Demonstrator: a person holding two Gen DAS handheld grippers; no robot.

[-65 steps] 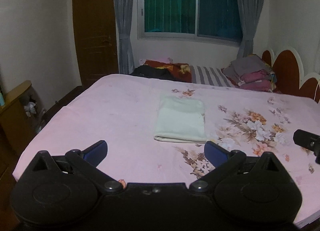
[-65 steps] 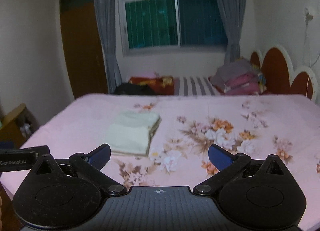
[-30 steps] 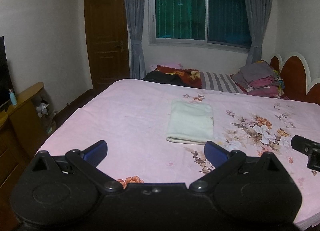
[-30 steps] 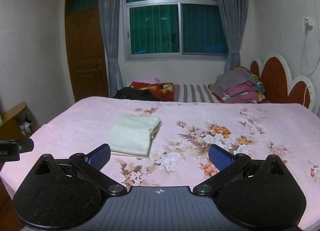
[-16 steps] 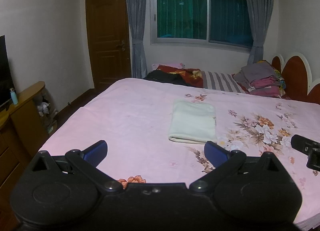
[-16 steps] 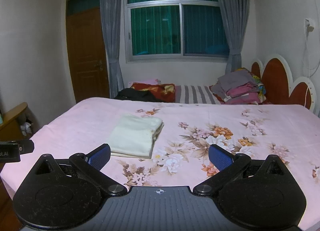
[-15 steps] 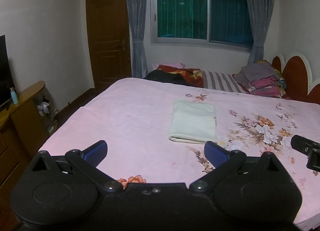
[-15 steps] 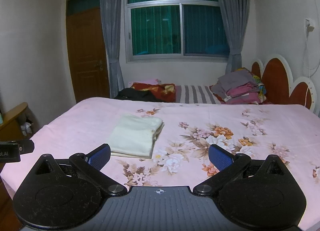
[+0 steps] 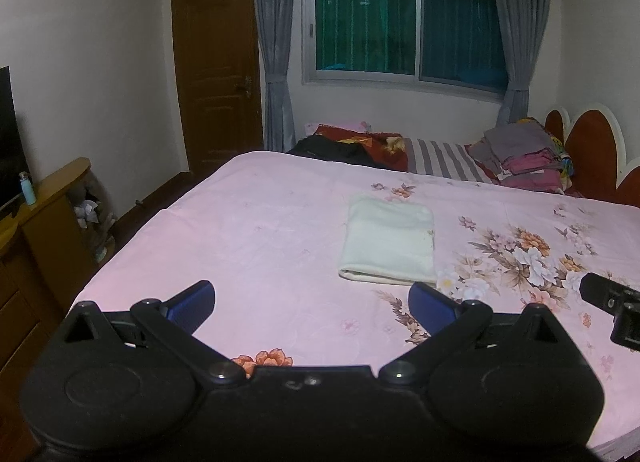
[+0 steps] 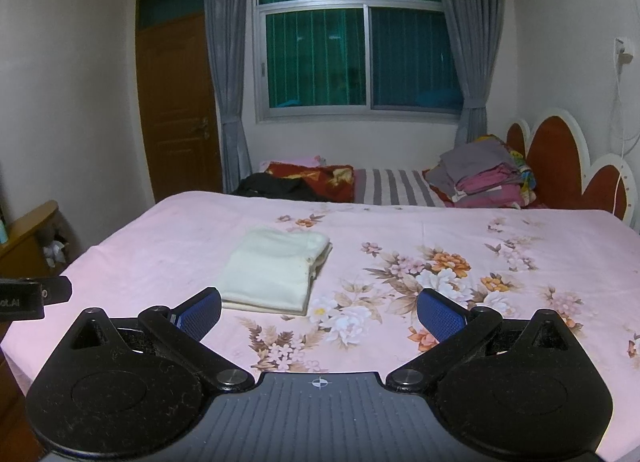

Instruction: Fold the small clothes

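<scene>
Ahead of both tools, the folded cloth looks like soft, matt cream fabric with a slightly fuzzy nap, lying on a smooth pink bedsheet of printed cloth with flowers. The left gripper and right gripper are matt black plastic with small shiny metal pivot pins, and their blue finger pads carry a fine ribbed texture. Far beyond the tools stand a brown wooden door with a low sheen, grey cloth curtains and a glossy glass window.
</scene>
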